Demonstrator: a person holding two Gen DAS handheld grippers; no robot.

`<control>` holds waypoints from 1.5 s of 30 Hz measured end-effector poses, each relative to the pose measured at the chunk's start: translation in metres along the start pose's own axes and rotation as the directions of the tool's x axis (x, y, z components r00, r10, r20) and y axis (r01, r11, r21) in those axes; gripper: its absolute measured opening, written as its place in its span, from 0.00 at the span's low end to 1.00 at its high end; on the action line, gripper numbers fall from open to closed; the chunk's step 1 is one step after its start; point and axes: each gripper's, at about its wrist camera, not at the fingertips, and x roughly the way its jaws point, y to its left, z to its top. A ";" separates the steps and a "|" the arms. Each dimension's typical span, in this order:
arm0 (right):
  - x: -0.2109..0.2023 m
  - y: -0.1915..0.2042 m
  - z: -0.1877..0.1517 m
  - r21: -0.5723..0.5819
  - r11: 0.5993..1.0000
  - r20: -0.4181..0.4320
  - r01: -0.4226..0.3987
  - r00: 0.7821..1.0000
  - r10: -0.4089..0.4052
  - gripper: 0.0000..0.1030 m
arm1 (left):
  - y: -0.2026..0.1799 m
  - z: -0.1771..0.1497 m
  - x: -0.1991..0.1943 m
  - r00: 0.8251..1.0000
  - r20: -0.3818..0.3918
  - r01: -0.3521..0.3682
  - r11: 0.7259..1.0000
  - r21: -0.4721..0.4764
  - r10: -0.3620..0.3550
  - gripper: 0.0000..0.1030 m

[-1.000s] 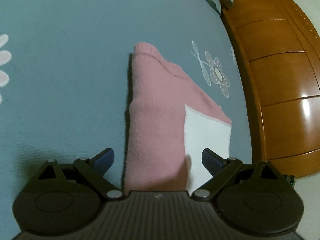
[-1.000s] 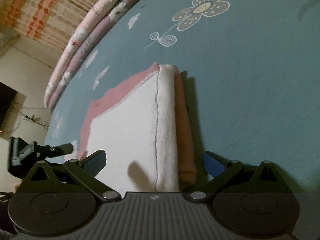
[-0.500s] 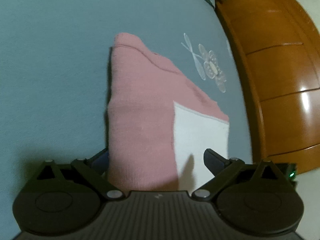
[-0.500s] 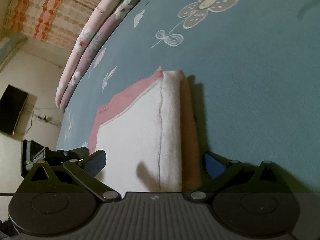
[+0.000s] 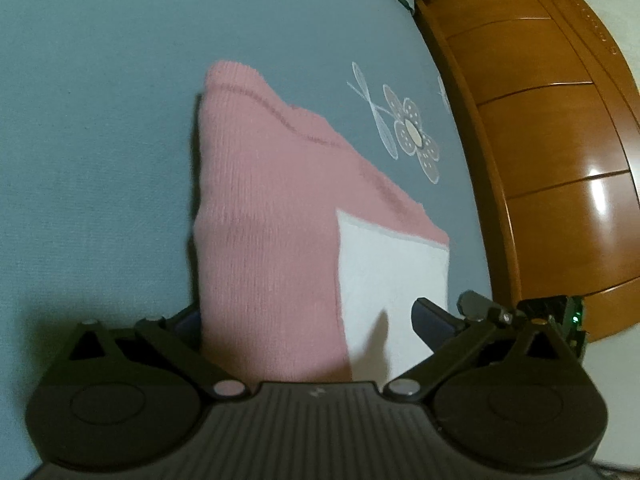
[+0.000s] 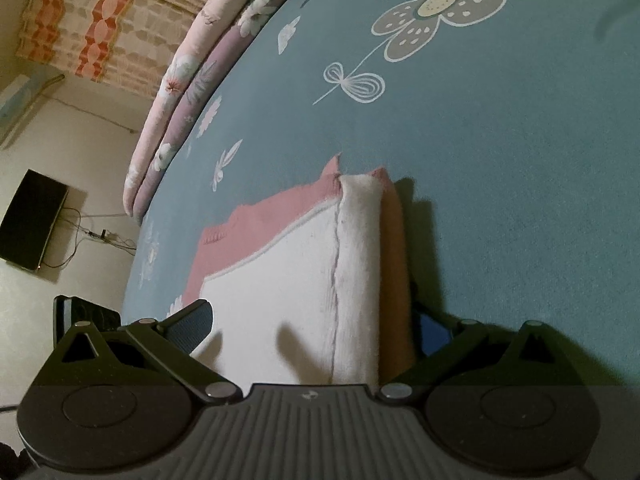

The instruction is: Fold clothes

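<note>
Folded pink-and-white ribbed knit sweater (image 5: 272, 216) lying on smooth blue flowered bedsheet (image 5: 100, 120); left tongs (image 5: 308, 320) just widening, right tongs (image 6: 316, 320) spread, both straddling it unclamped.

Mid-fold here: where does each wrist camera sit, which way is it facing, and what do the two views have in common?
Left wrist: on the left gripper, angled down over the folded pink-and-white knitted garment toward the wooden headboard; open jaws straddle it, just widened.
Right wrist: on the right gripper, angled down across the garment's white side toward the rolled floral quilts; jaws open.
Shared: garment, blue flowered bedsheet.
</note>
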 end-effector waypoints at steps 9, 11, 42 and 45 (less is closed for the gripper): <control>-0.002 0.001 -0.019 0.028 0.999 -0.075 -0.027 0.997 0.029 1.00 | 0.015 -0.019 -0.006 0.997 -0.047 0.064 0.998 -0.026 -0.065 0.98; 0.004 0.000 -0.009 0.054 0.998 -0.089 -0.032 0.995 0.037 1.00 | 0.014 -0.011 -0.001 0.996 -0.047 0.072 0.997 -0.017 -0.073 0.98; 0.008 -0.003 0.010 -0.023 0.986 -0.187 -0.165 0.969 0.158 1.00 | 0.024 -0.001 0.001 0.992 -0.056 0.113 0.994 0.004 -0.113 0.81; 0.006 0.000 0.008 -0.059 0.985 -0.186 -0.162 0.971 0.149 0.96 | 0.021 0.000 0.001 0.993 -0.037 0.117 0.993 0.034 -0.116 0.81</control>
